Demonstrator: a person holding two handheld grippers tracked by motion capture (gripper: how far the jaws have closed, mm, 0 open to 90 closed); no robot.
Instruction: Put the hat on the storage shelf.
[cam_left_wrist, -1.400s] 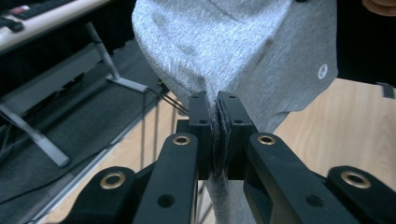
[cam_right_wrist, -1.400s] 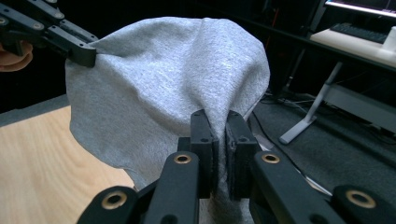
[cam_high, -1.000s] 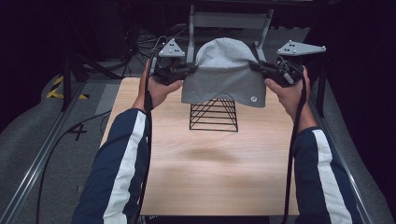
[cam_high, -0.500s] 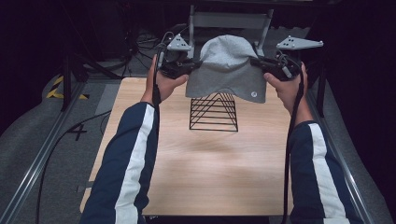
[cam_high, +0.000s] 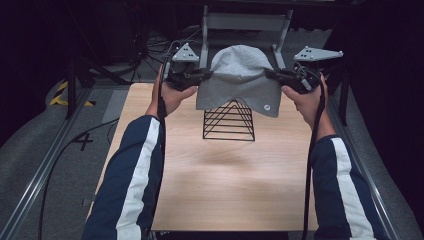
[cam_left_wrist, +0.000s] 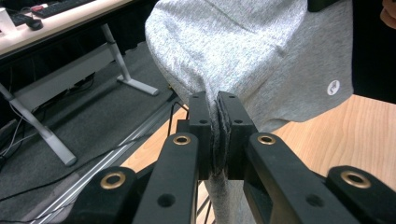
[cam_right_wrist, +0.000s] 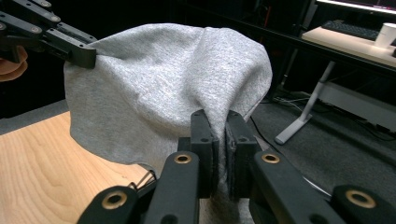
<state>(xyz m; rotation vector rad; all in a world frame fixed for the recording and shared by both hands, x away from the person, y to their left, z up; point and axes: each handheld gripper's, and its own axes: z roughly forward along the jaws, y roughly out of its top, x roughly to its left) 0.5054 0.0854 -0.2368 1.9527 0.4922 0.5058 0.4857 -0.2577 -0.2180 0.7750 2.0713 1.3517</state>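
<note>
A grey knit hat (cam_high: 239, 80) hangs stretched between my two grippers, held in the air above a black wire pyramid stand (cam_high: 229, 120) on the wooden table (cam_high: 220, 185). My left gripper (cam_high: 206, 75) is shut on the hat's left edge, and the fabric (cam_left_wrist: 261, 56) is pinched between its jaws (cam_left_wrist: 218, 135). My right gripper (cam_high: 270, 75) is shut on the hat's right edge, with the cloth (cam_right_wrist: 163, 88) bunched between its jaws (cam_right_wrist: 221, 154). In the right gripper view the left gripper (cam_right_wrist: 91, 57) clamps the far edge. A small white logo (cam_high: 266, 106) marks the hat's lower right corner.
A grey metal frame (cam_high: 245, 22) stands behind the table. Cables (cam_high: 65, 150) and a rail run along the floor at the left. A desk leg (cam_left_wrist: 51, 135) shows in the left gripper view, and a desk with a white cup (cam_right_wrist: 385, 35) shows in the right gripper view.
Both hands have carried the hat a little farther from the person and slightly higher, so more of the pyramid stand's tip shows below its hem. Both grips are unchanged.
</note>
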